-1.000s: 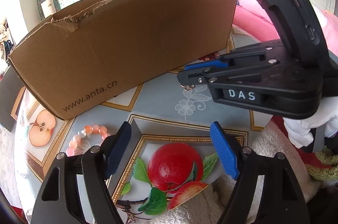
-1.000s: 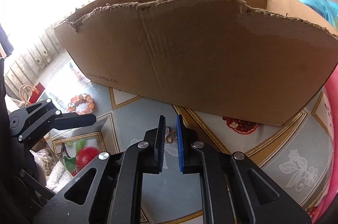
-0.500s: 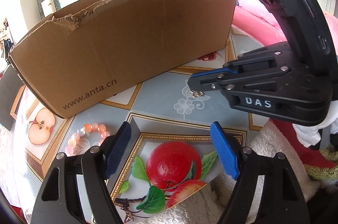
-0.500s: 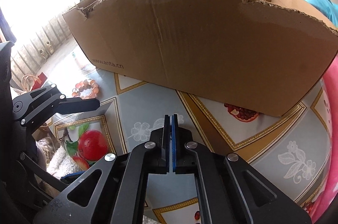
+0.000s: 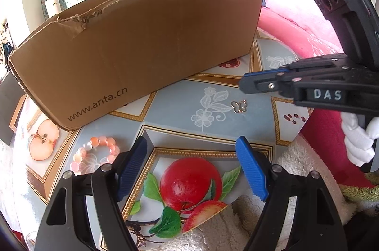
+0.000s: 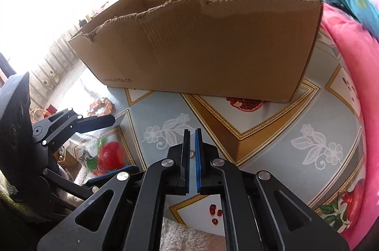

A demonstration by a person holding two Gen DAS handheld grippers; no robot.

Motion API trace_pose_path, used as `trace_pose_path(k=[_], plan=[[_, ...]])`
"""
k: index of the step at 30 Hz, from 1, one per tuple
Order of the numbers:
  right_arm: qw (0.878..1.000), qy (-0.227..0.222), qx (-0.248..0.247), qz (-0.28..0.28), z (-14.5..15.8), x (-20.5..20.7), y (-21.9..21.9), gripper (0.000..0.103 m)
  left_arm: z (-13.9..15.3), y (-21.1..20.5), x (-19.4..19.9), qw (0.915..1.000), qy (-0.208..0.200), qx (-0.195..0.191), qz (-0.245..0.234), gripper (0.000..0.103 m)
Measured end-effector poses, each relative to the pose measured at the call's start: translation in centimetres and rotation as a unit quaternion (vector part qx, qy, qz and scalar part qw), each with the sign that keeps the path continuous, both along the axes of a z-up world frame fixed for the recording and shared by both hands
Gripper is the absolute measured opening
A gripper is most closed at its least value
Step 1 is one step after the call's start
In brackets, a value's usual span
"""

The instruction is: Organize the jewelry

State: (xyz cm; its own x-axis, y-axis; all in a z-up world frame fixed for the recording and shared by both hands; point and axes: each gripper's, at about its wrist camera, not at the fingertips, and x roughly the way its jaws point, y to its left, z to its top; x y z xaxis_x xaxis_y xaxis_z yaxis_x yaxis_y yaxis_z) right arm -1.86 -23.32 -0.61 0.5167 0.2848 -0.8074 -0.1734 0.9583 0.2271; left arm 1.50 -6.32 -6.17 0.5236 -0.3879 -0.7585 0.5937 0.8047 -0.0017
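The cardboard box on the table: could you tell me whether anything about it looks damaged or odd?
Yes. The cardboard box has a ragged, torn top edge along its near wall, with a deeper notch toward its left end in the left wrist view. Otherwise it sits flat on the patterned tablecloth.

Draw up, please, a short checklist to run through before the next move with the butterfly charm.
1. Butterfly charm in a grip: not ok; it lies loose on the tablecloth, below the right gripper.
2. Right gripper ready to take it: not ok; its jaws are shut and empty.
3. Left gripper free: ok; open, nothing between its pads.
4. Cardboard box open on top: ok.
5. Bead bracelet put away: not ok; it lies on the cloth beside the box.
6. Free room inside the box: cannot tell; its floor is hidden.
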Motion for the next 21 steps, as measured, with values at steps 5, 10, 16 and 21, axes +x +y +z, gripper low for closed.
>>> trace_pose_path(k=[5,10,16,21], plan=[[1.0,0.009,-0.011,-0.004,-0.4,-0.9,-0.7,0.004,-0.2,0.0,0.0,1.0,0.004,0.0,0.001,0.075],[0.999,0.011,-0.033,0.002,-1.0,-0.2,0.4,0.003,-0.2,-0.2,0.1,1.0,0.004,0.003,-0.001,0.075],[0.999,0.002,-0.049,0.012,-1.6,0.8,1.9,0.002,-0.2,-0.2,0.2,1.0,0.005,0.002,0.002,0.075],[0.999,-0.001,-0.05,0.009,-1.9,1.3,2.6,0.002,-0.1,0.1,0.1,1.0,0.004,-0.001,0.005,0.075]])
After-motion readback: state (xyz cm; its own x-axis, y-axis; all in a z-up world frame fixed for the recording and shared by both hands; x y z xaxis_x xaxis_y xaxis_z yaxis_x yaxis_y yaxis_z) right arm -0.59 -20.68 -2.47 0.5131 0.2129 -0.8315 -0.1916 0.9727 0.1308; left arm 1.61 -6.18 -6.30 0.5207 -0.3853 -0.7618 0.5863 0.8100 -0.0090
